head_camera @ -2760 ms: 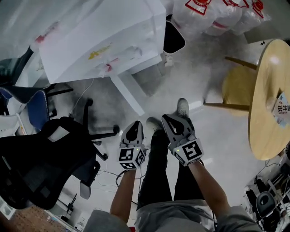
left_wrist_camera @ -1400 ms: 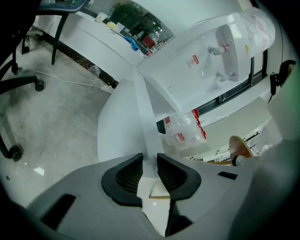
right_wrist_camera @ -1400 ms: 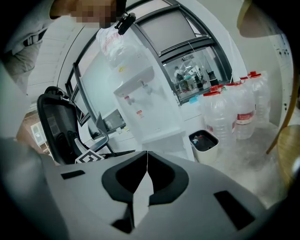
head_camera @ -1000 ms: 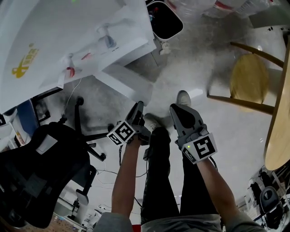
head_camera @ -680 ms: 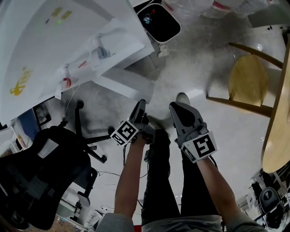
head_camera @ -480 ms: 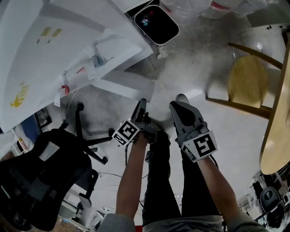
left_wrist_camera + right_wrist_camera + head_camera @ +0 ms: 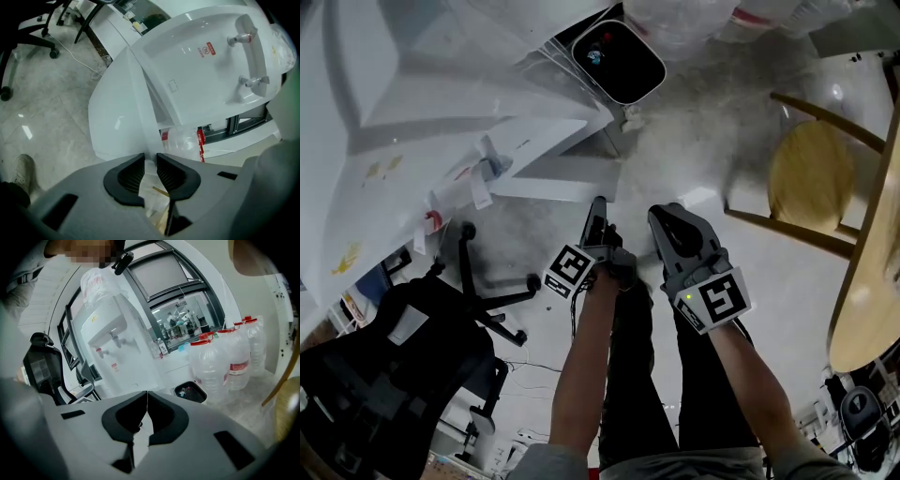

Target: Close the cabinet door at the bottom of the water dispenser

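We stood in front of the water dispenser (image 7: 412, 94), looking steeply down, and the task was only at its beginning. The cabinet door (image 7: 115, 117) at the bottom of the dispenser was wide open. In the left gripper view it swung out toward us, and beside it we could see into the cabinet, where a crumpled plastic bottle (image 7: 185, 140) with a red label lay. Higher on the front of the dispenser were the two taps (image 7: 241, 38).

The left gripper (image 7: 150, 158), turned on its side, was with its tips at the free edge of the door. Its jaws were only a narrow gap apart, about as wide as this edge. The edge ran straight into the gap, so we judged that they pinched the door lightly at the tips. The right gripper (image 7: 146, 397) hung beside the left one, away from the door. Its jaws were pressed together with nothing between them.

In our judgement, the reach and the grip were done and the main part remained. The door had to be swung round until it lay flat against the front of the dispenser, and then it had to be released.
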### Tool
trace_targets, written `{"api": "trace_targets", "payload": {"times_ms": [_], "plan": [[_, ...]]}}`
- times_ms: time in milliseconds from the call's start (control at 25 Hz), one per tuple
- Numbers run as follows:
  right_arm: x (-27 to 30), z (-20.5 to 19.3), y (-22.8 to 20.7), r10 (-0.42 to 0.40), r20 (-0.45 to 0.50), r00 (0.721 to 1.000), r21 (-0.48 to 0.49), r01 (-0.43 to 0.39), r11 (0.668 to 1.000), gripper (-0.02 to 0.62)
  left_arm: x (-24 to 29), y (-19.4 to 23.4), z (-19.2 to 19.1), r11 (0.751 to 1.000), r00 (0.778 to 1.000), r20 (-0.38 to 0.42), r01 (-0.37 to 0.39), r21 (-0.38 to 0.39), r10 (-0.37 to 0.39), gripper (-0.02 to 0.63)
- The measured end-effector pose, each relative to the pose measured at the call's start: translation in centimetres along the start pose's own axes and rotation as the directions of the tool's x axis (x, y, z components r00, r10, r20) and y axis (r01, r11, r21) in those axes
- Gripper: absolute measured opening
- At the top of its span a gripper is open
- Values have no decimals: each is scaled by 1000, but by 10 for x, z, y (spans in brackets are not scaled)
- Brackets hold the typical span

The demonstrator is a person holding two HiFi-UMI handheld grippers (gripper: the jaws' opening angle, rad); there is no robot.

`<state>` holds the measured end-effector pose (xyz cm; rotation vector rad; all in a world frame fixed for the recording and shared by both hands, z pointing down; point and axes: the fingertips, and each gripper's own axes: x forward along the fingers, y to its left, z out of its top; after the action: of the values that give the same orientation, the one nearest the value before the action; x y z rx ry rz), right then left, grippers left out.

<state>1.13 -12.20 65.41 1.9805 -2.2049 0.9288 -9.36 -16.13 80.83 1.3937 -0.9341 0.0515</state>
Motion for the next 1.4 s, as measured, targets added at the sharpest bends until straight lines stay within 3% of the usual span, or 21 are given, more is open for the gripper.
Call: {"api": "trace_targets", "payload": {"times_ms": [680,1400], "plan": [[13,19,-34,-26,17,1000,7,26,1000,12,60,-40,24,996,994,98,55,-75,-47,83],[11,23,-56,-42,17,999,16,42,999,12,89,-57,45,987,980,189,93,-128,-68,83]]}}
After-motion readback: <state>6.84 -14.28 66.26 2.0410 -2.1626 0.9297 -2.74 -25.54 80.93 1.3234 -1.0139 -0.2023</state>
